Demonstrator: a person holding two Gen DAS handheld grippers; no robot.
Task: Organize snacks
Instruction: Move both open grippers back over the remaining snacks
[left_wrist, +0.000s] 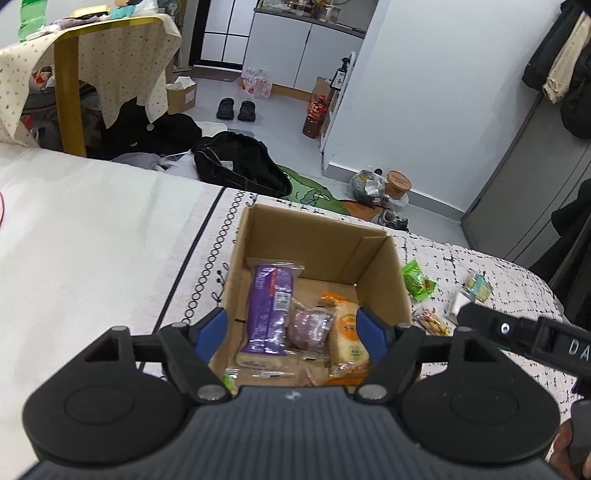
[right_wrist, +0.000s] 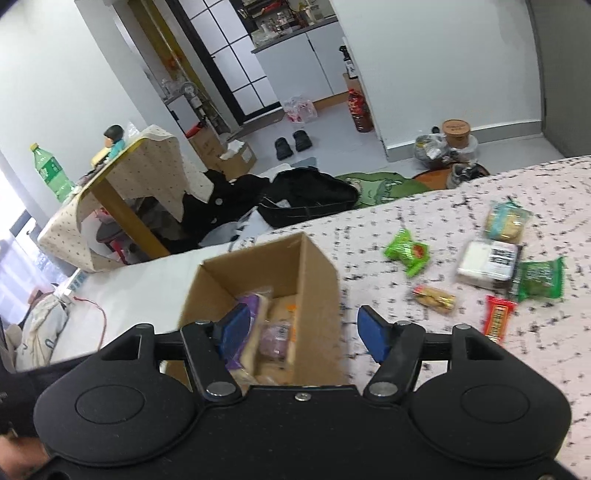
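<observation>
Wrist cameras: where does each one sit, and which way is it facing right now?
Left wrist: on the left gripper, angled down into the cardboard box; the right gripper's arm crosses at right.
Right wrist: on the right gripper, above the box's right wall, loose snacks to its right.
Shared: box, purple packet, bedspread.

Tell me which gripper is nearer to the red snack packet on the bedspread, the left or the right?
Right. The right gripper, jaws open, hangs over the cardboard box's right wall, with the red snack packet just beside it. The left gripper sits above the box's inside, farther from that packet.
</observation>
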